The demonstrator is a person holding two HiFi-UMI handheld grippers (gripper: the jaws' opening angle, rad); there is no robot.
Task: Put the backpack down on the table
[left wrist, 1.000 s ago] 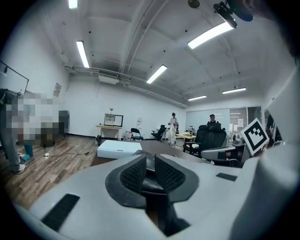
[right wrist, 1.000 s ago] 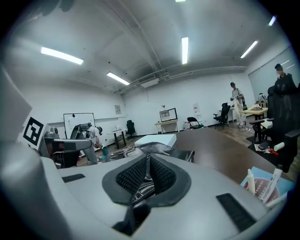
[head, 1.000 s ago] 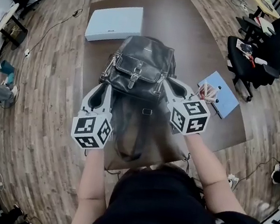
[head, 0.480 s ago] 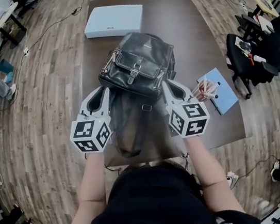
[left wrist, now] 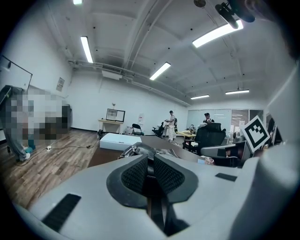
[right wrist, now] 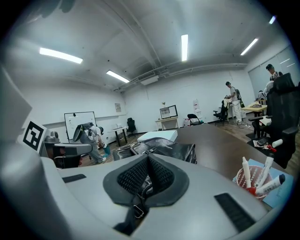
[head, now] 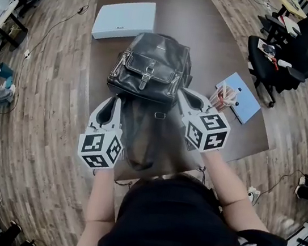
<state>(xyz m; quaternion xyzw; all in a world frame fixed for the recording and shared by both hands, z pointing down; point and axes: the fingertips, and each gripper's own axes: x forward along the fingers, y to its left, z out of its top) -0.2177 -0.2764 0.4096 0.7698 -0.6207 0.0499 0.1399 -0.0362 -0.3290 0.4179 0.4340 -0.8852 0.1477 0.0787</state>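
A black leather backpack (head: 151, 67) lies front-up over the dark brown table (head: 217, 43), and its straps (head: 142, 141) trail back toward me. In the head view my left gripper (head: 113, 102) is at the bag's near left corner and my right gripper (head: 184, 96) at its near right corner. The left gripper (left wrist: 151, 161) is shut on a dark strap (left wrist: 152, 187) between its pads. The right gripper (right wrist: 148, 161) is shut on a strap with a metal buckle (right wrist: 137, 210). Beyond the right jaws the bag (right wrist: 164, 151) seems to rest on the table top.
A flat white box (head: 125, 20) sits on the table's far left. A blue pad (head: 247, 107) with a cup of pens (head: 222, 95) lies to the right of the right gripper. Black office chairs (head: 281, 58) stand at the right. People stand in the far room.
The backpack has shifted slightly farther onto the table, away from me. Both grippers keep their hold on the straps and have barely moved.
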